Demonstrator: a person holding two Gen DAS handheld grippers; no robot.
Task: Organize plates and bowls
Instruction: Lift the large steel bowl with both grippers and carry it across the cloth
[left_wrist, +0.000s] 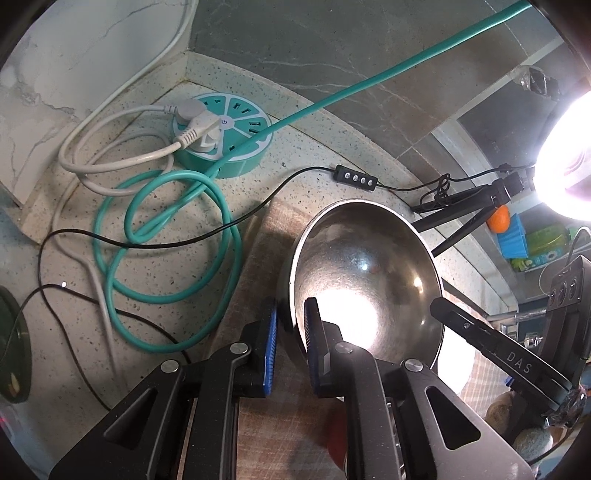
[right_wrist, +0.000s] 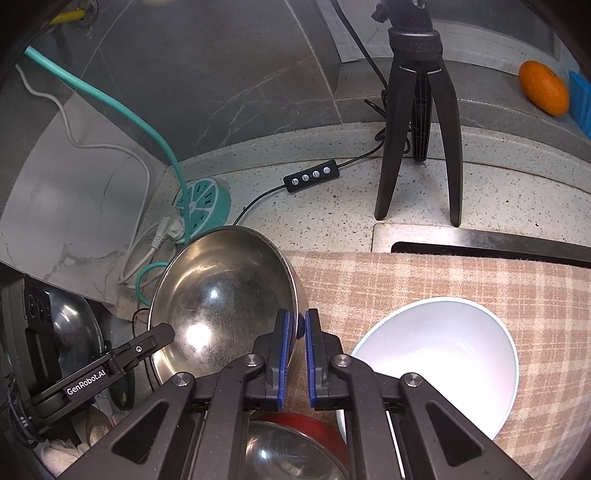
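Over on the left, a round teal power strip (left_wrist: 222, 134) sits in the corner of the speckled stone counter (left_wrist: 173, 266), teal cable (left_wrist: 162, 236) looped in front of it. Moving right, here's the left gripper (left_wrist: 291, 325), clenched on the near-left rim of the round stainless steel bowl (left_wrist: 365, 273), one blue pad (left_wrist: 271, 350) outside the wall, the other inside. The bowl looks tipped, mouth towards the cameras, over the edge of the beige checked cloth (right_wrist: 406, 280). Its inside is scuffed and mirror-bright, throwing back the lamp glare.

Across the bowl, the right gripper (right_wrist: 296, 328) has nipped the opposite rim, pads either side of the thin wall. So both hands hold it, rim to rim, neither nearer.

Just right of that gripper lies a white round bowl (right_wrist: 443, 350), mouth up on the cloth, a likely nesting spot. Below, a red-rimmed bowl (right_wrist: 295, 439) peeks out. Far right, a black tripod (right_wrist: 417, 122) and an orange (right_wrist: 543, 88).
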